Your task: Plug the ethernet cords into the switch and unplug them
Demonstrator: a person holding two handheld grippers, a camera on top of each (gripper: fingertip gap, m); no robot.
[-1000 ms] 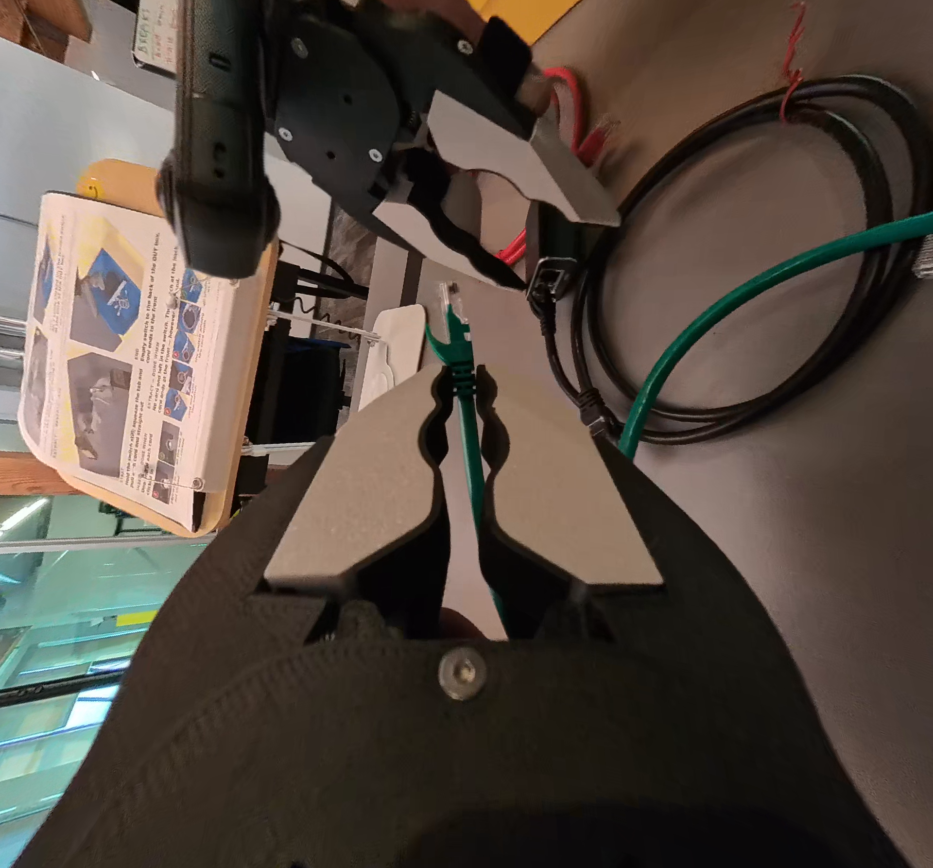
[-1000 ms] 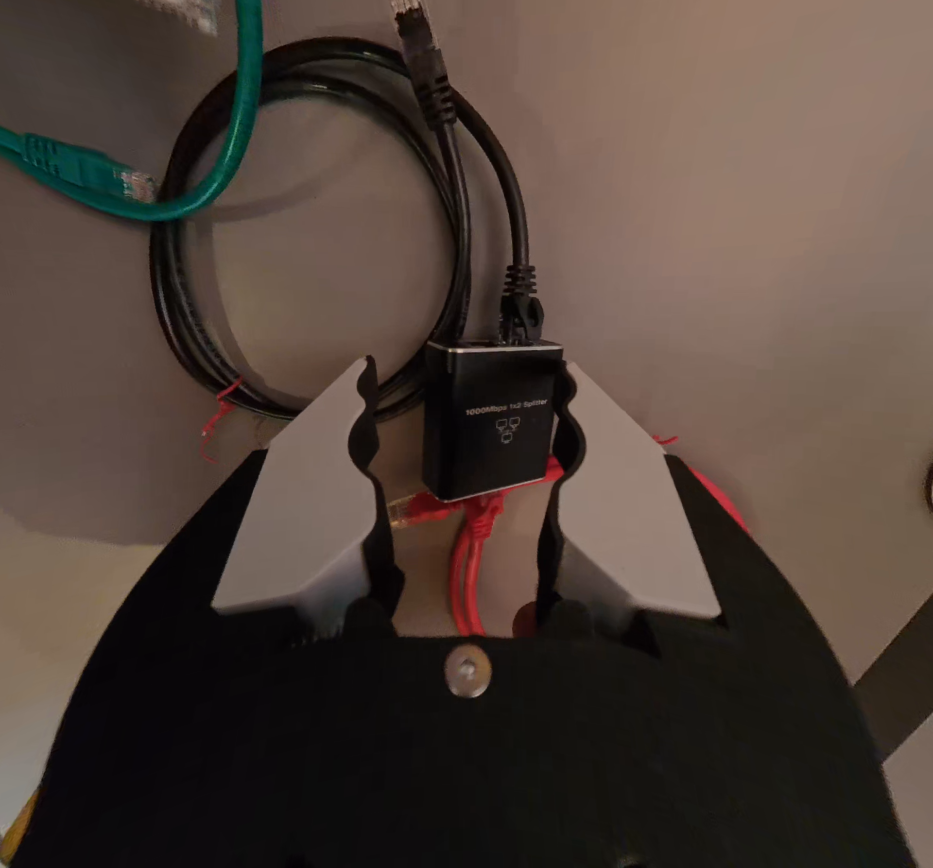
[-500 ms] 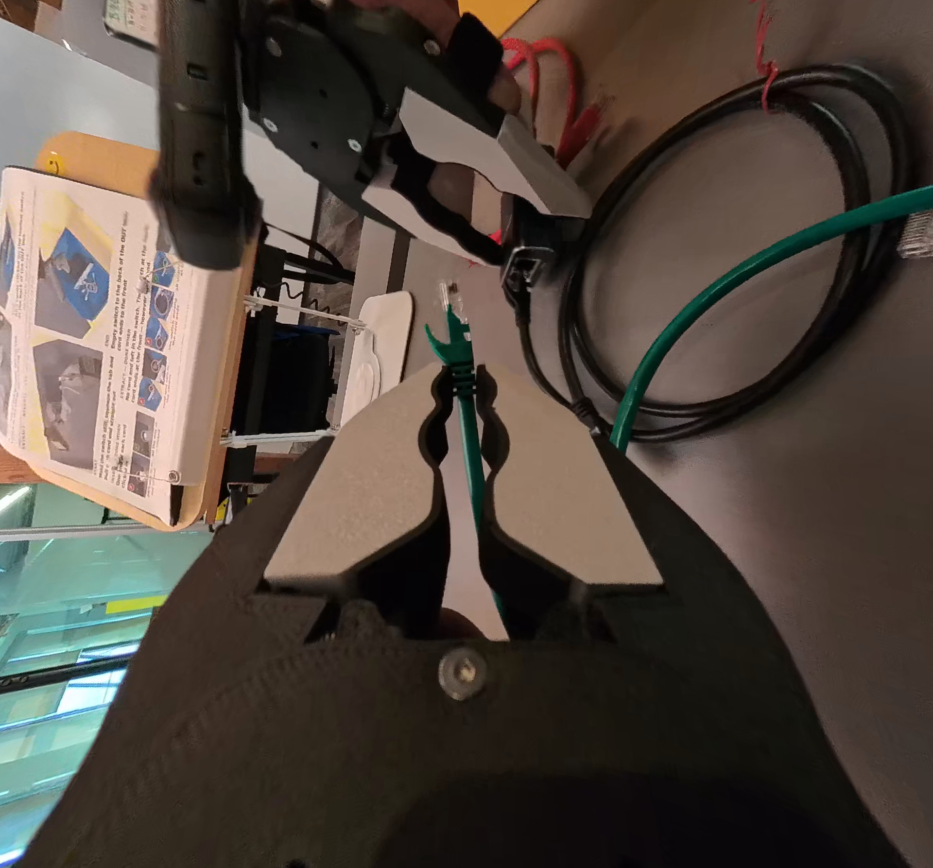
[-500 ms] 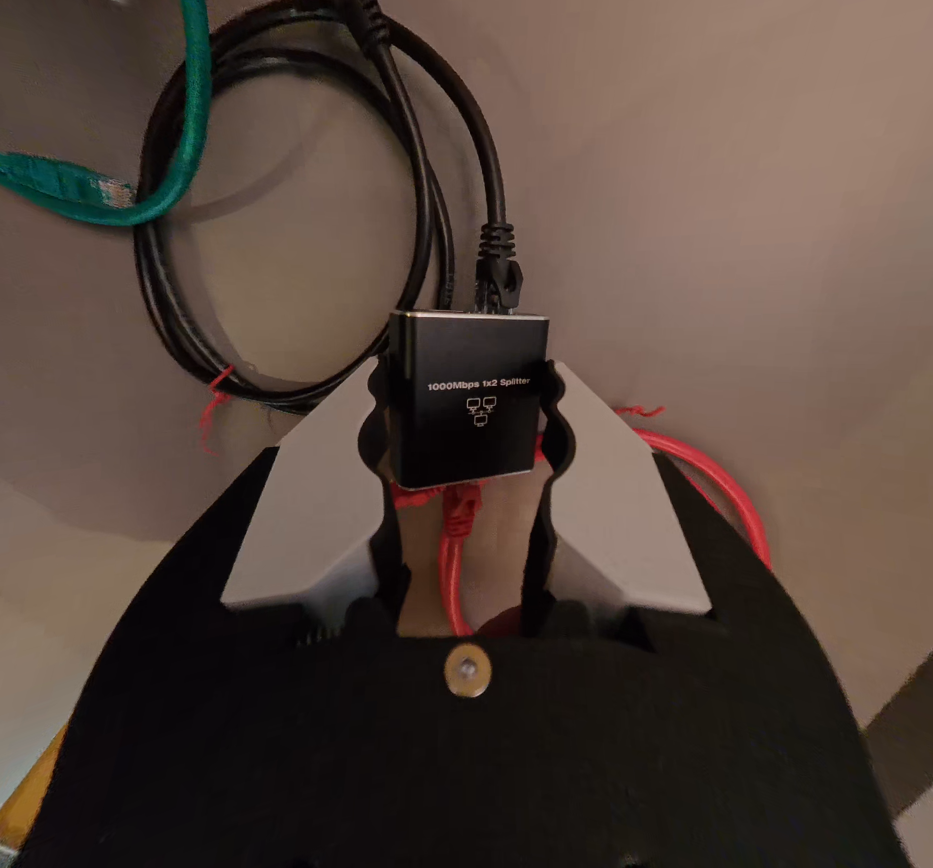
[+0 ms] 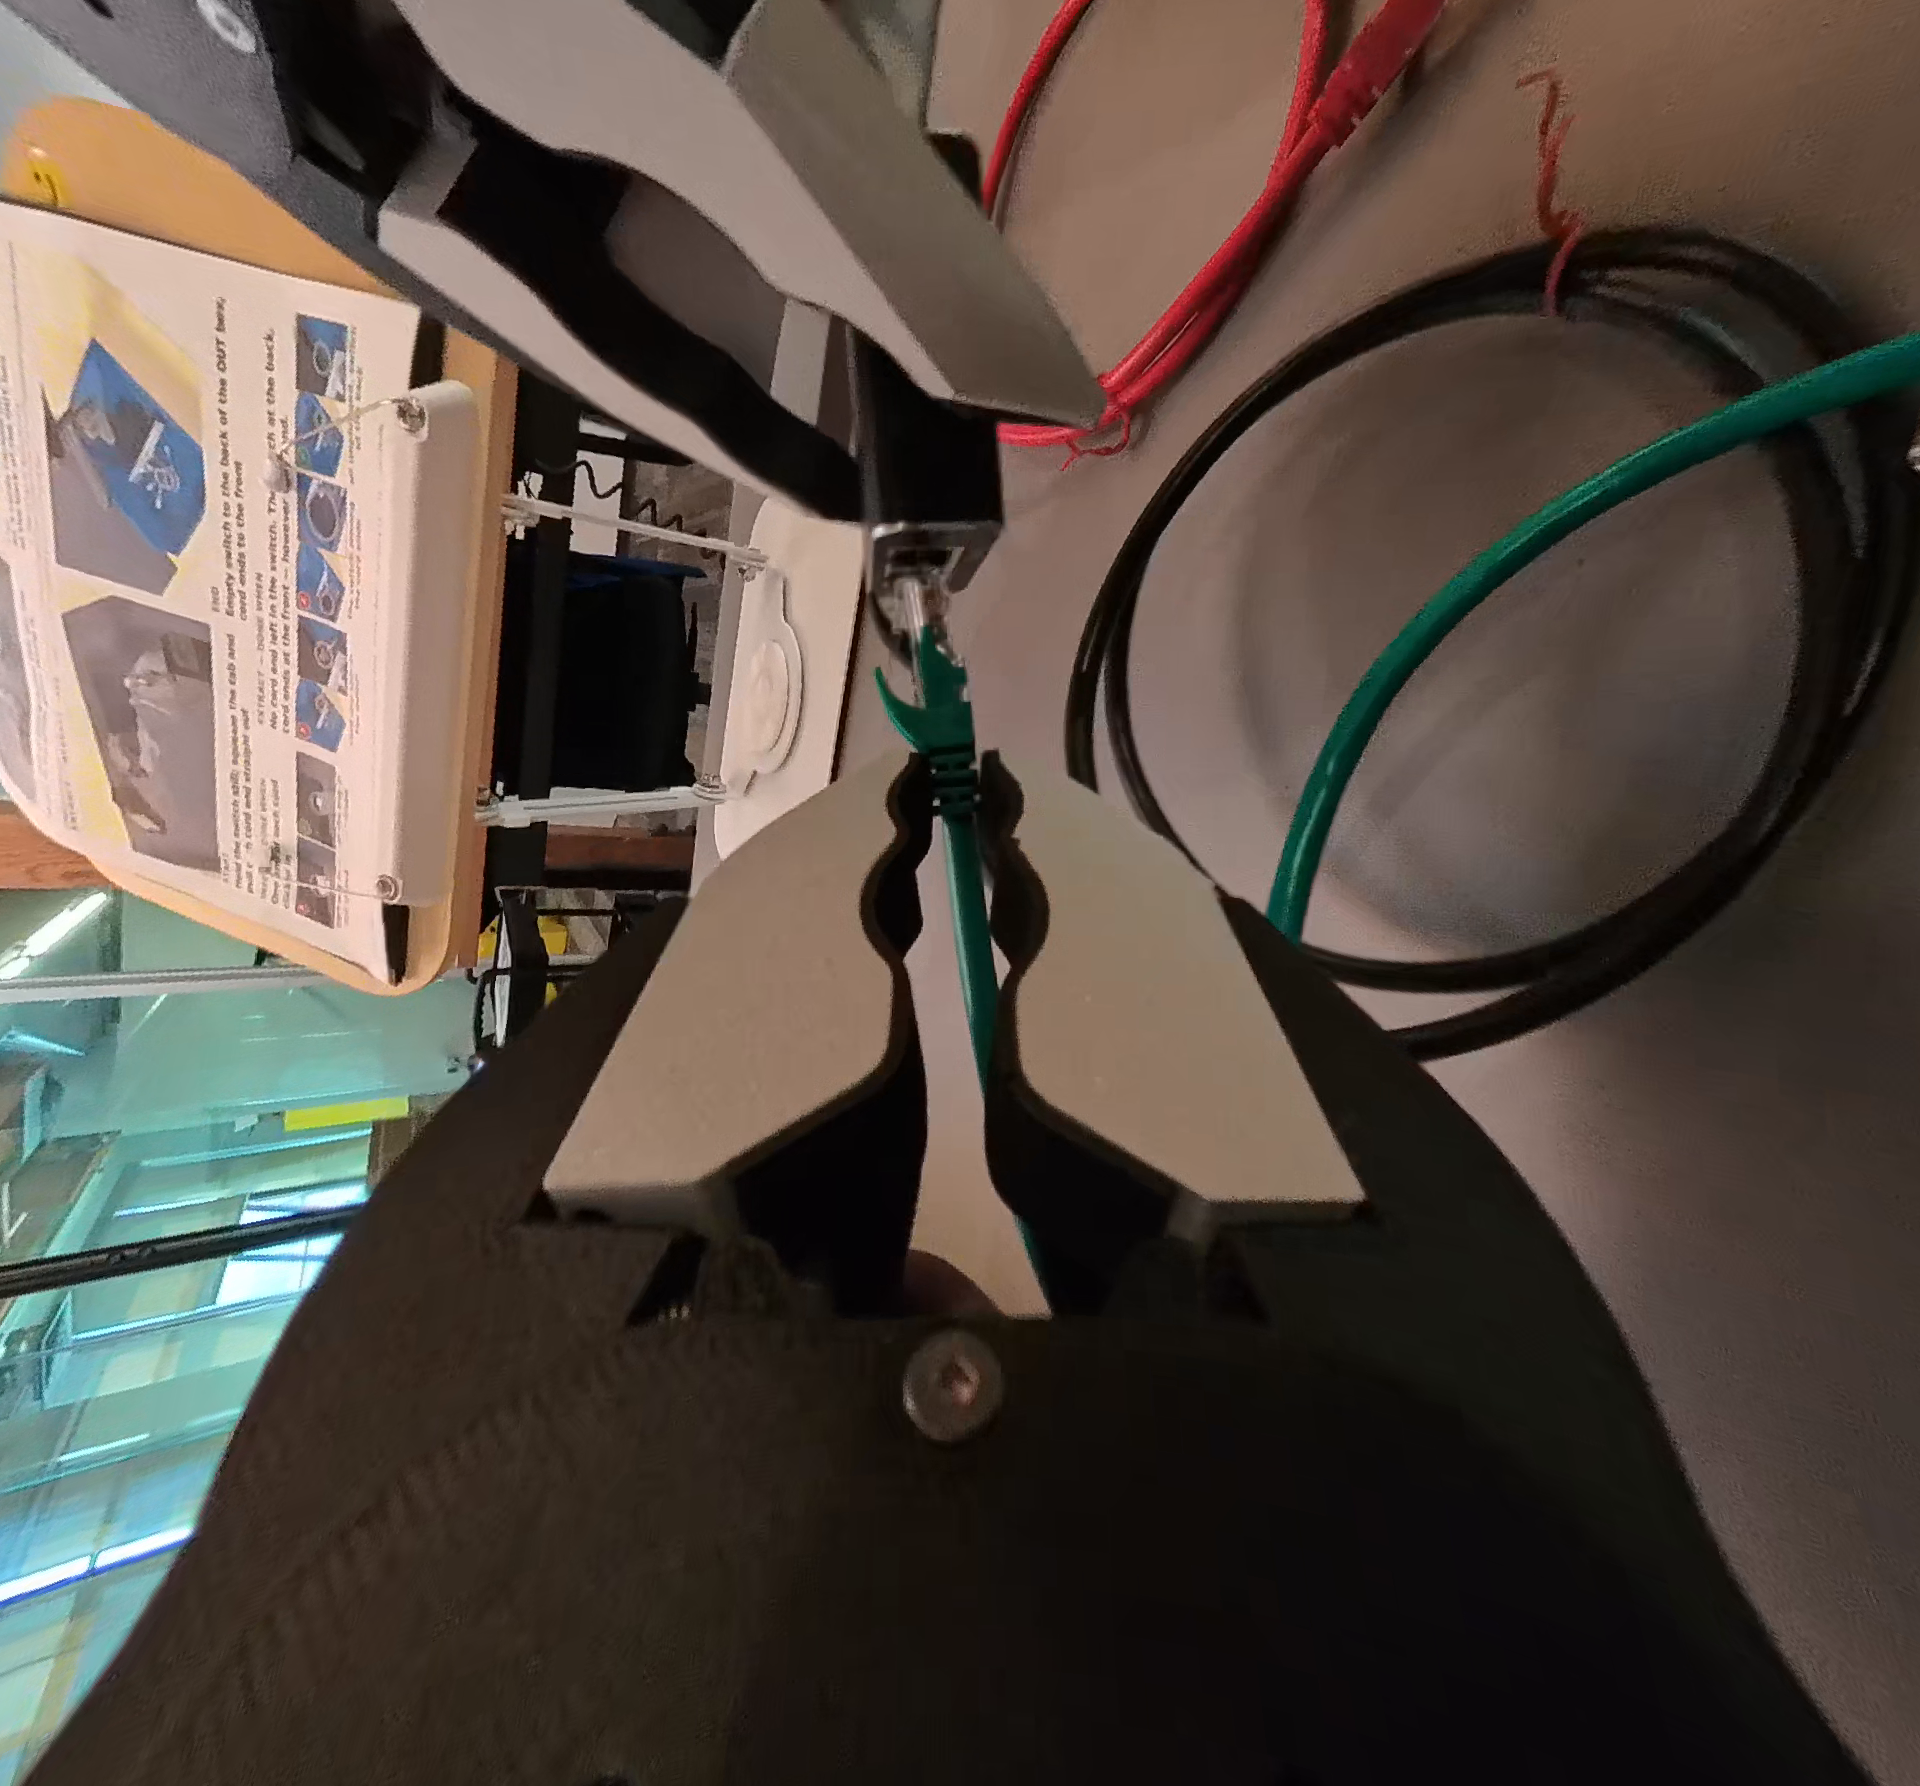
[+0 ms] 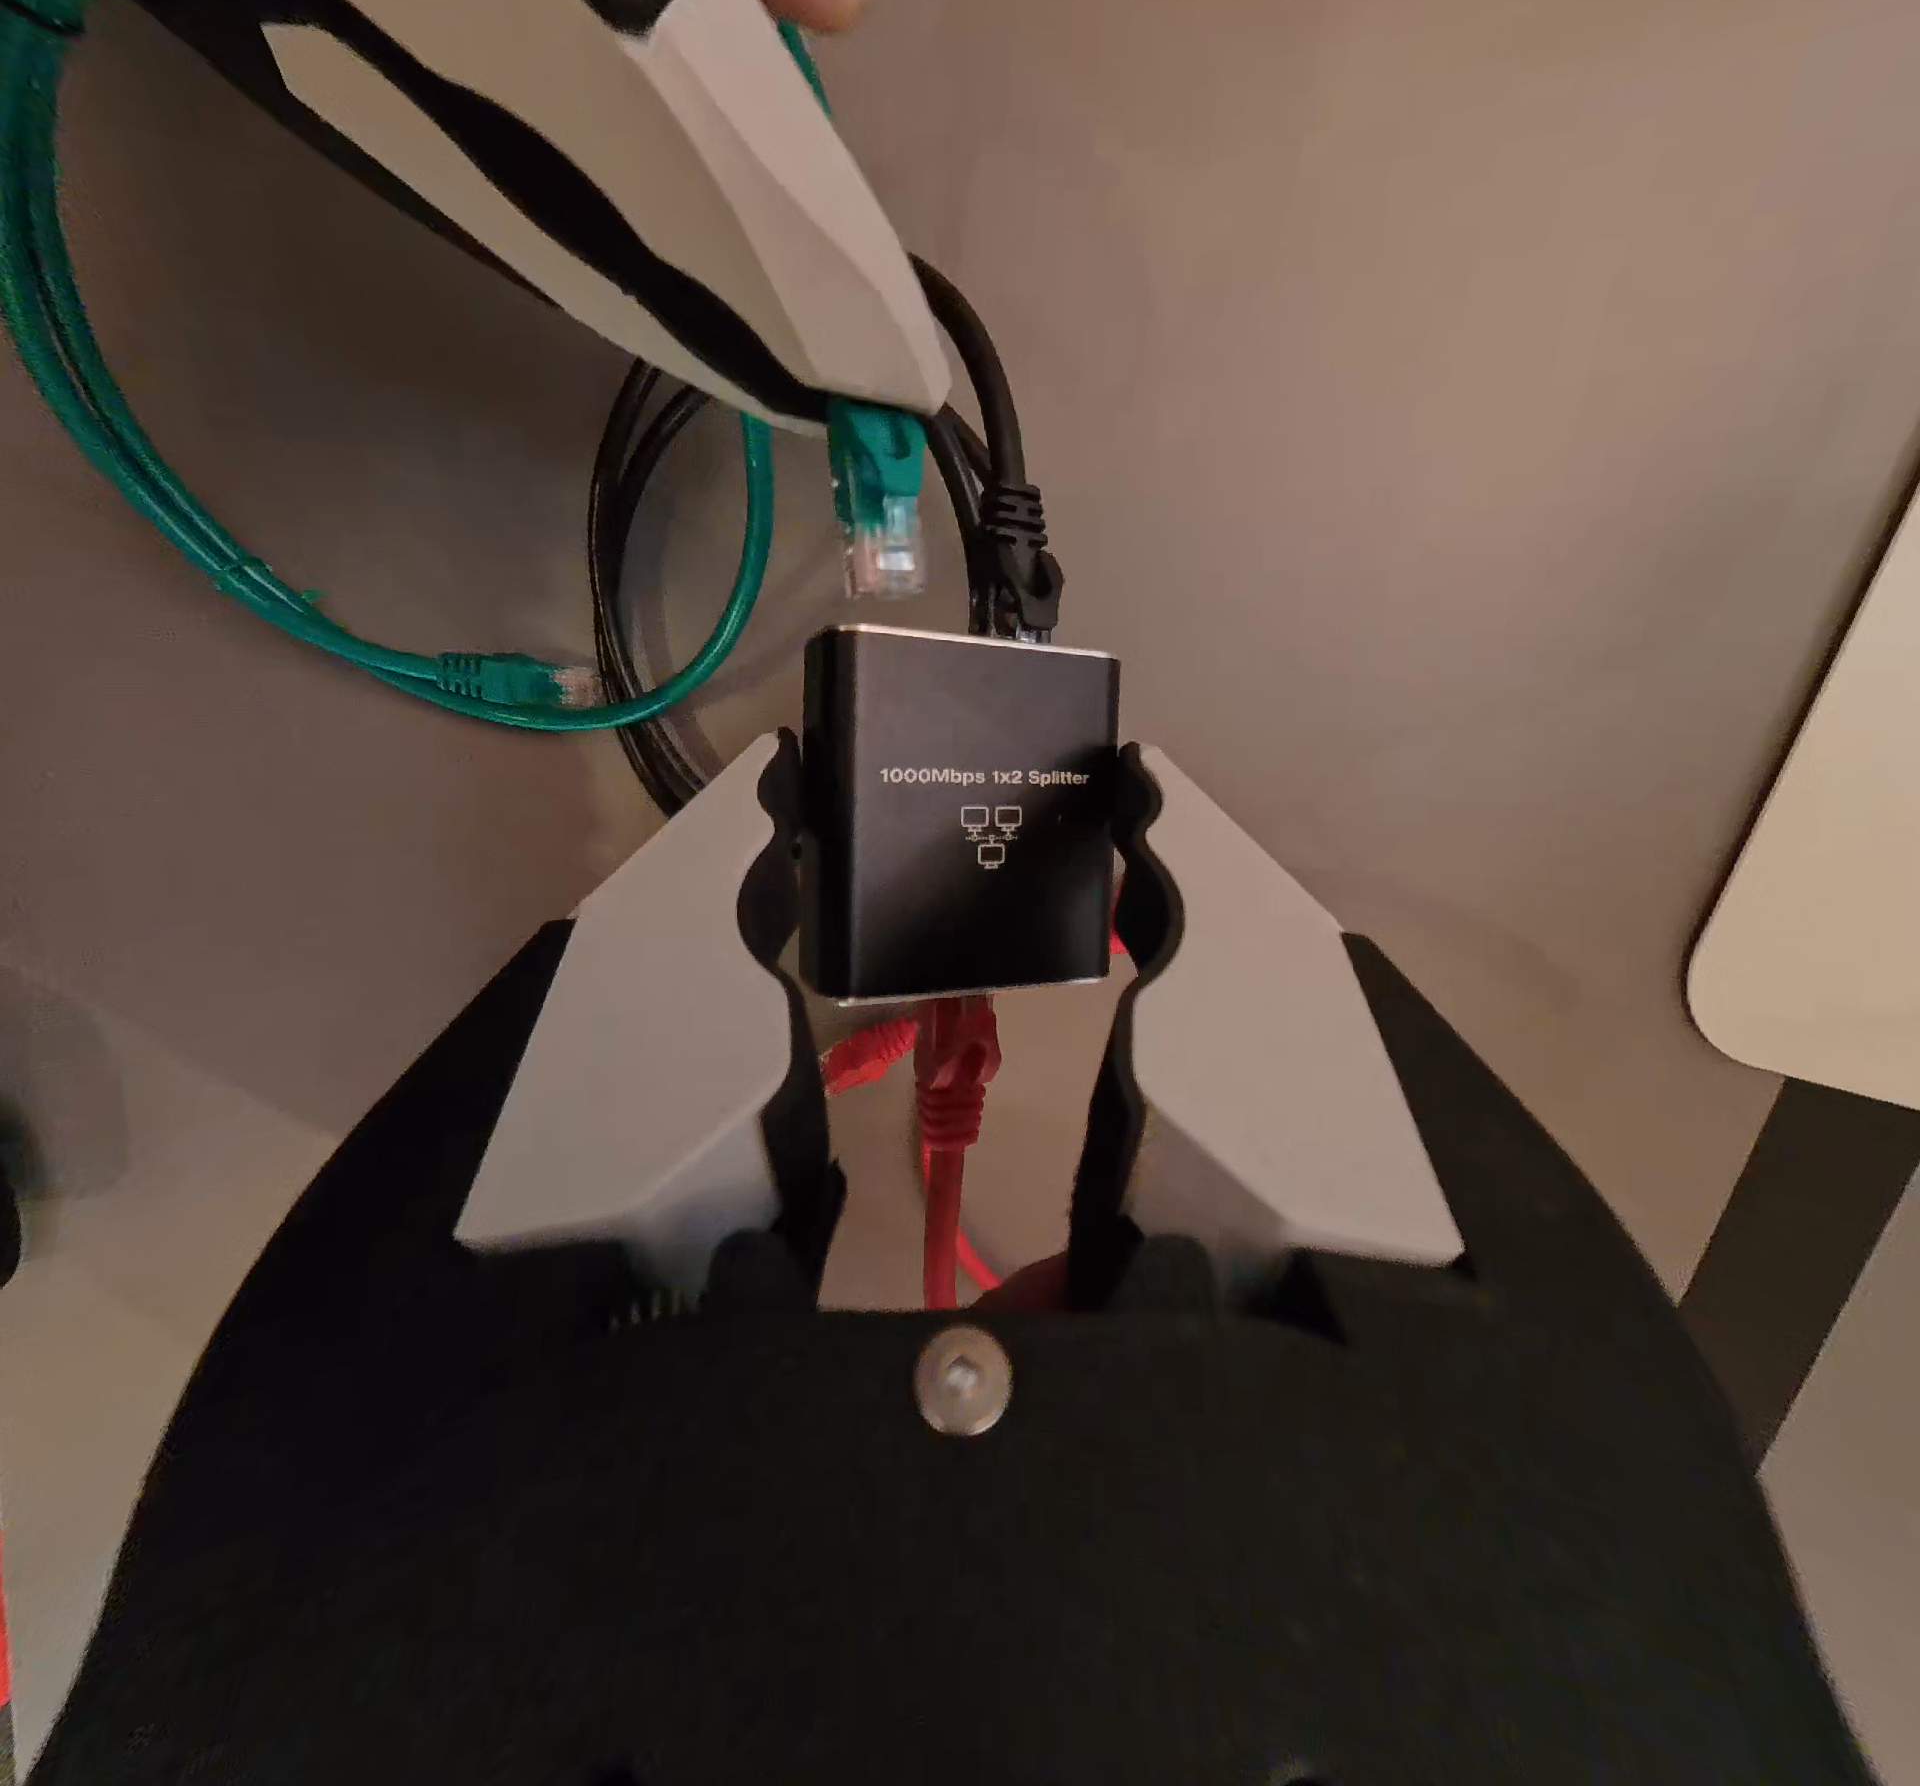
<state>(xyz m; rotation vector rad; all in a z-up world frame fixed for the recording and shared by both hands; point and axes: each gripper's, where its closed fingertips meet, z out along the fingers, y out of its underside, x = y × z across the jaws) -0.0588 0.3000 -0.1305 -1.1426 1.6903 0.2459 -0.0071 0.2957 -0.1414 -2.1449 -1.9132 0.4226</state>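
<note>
My right gripper is shut on the small black switch and holds it off the grey table. A black cord is plugged into its far face, and a red cord into its near face. My left gripper is shut on the green ethernet cord just behind its plug. The plug's clear tip sits at the mouth of the free port on the switch. In the right wrist view the green plug is just short of the switch, left of the black cord.
The coiled black cable and loose red cord lie on the grey table. The green cord's other plug lies at the left. A clipboard with an instruction sheet stands beyond the table edge. A white object lies at the right. My right fingertips sit around 6 cm from my left ones. The white object is about 20 cm from my right fingertips. Seen from the left wrist view as well.
My right gripper has shut on the switch and raised it toward my left gripper. The green plug, earlier well apart from the switch, is now at its port.
</note>
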